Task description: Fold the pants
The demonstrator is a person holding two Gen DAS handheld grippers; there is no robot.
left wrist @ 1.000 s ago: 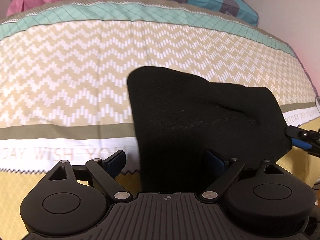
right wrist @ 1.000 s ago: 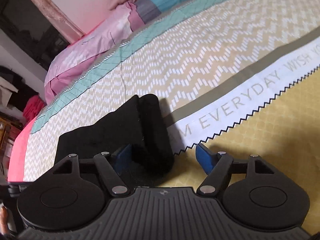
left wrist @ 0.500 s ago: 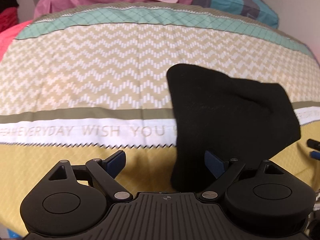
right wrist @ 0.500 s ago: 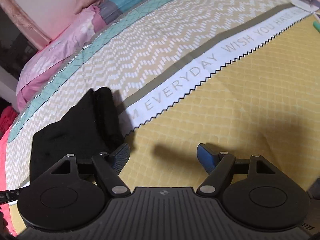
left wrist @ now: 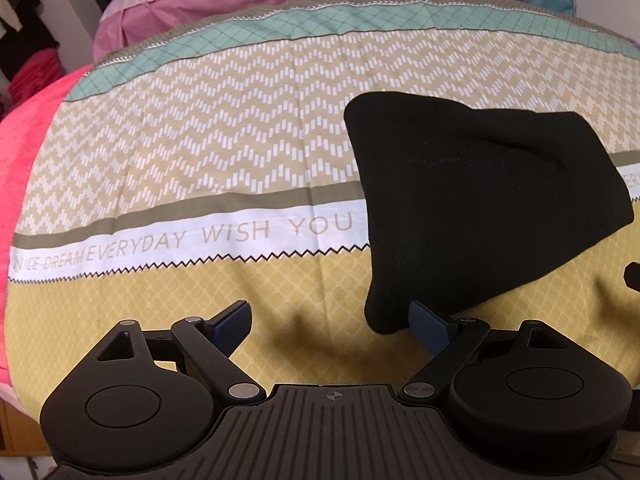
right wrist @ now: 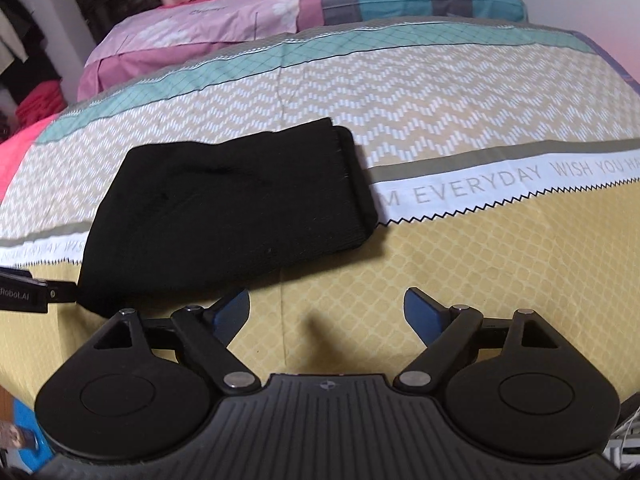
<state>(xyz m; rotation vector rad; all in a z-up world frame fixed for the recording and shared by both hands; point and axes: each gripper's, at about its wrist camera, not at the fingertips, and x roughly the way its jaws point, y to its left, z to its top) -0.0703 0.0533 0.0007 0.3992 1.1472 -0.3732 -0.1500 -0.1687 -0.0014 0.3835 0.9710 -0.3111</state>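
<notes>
Pants lie folded in a soft, light black bundle on the bed, ahead and left of the right tool. I think a thick edge is best to grab. Both tools stand wide apart and hold nothing; the right one just opened more. The left tool has the bundle's corner by its right finger.

Support: bed with a patterned cover (teal, zigzag beige, white lettered and yellow bands)
On it: folded black pants, lying flat across the lettered band
At the head: pillows, pink and striped
</notes>
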